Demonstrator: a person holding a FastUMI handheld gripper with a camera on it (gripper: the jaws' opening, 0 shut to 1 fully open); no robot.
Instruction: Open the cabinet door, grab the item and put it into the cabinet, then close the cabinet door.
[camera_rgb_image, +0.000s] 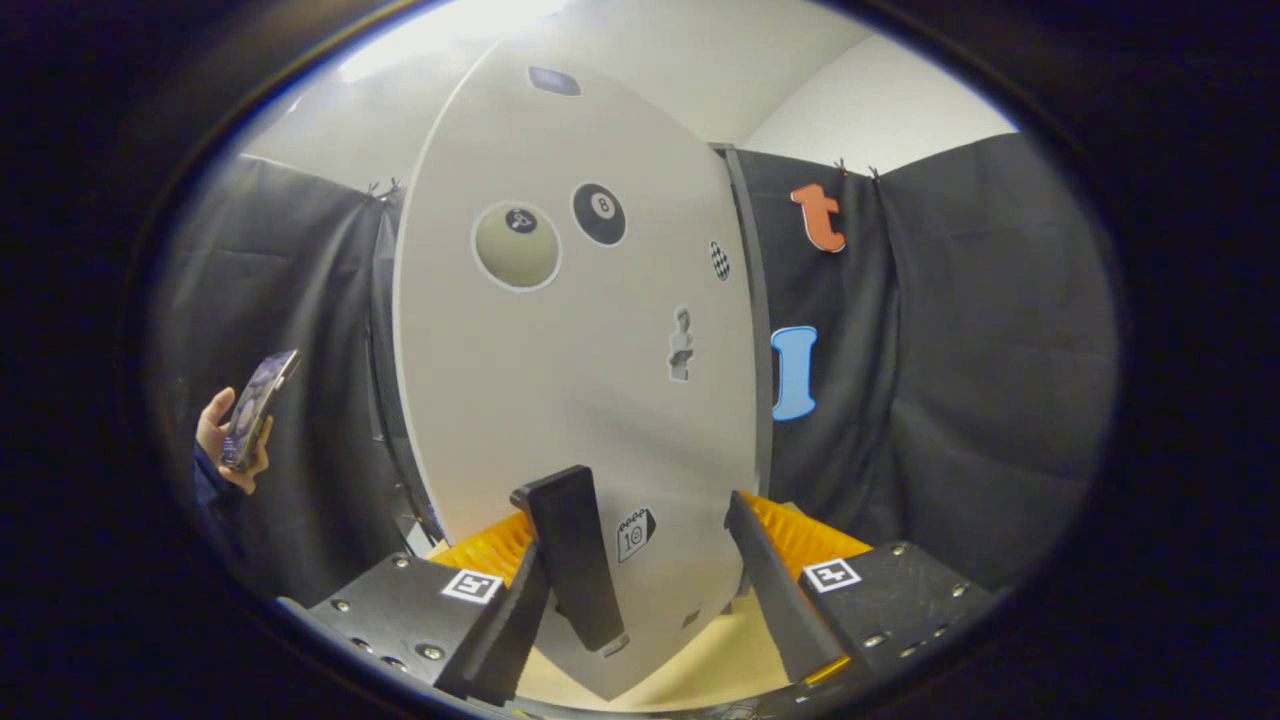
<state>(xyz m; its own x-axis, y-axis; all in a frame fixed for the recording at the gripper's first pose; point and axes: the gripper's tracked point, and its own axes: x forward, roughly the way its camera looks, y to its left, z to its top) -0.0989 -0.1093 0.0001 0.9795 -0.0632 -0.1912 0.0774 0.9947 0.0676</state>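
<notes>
1. The cabinet door stands just ahead of the gripper, a tall pale flat panel that looks closed or nearly closed, though I cannot tell which. It carries several stickers, among them a billiard-ball sticker near the top and a small tag sticker low down between the fingers.
2. The gripper's fingers are spread apart and grasp nothing. The left one reaches close to the panel's face; whether it touches cannot be told. The right one stands apart, near the panel's right edge.
3. The dark edge strip runs down the door's right side, beside the black cloth wall.
4. Handling, as a judgement: the panel looks stiff and smooth, so its flat face would slip under the pads. No handle can be made out. The free vertical edge looks like the best place to hook or pinch.
5. It probably swings on hinges, so a pull should follow an arc rather than a straight line.
6. Far to the left, a person's hand holds a phone.
</notes>
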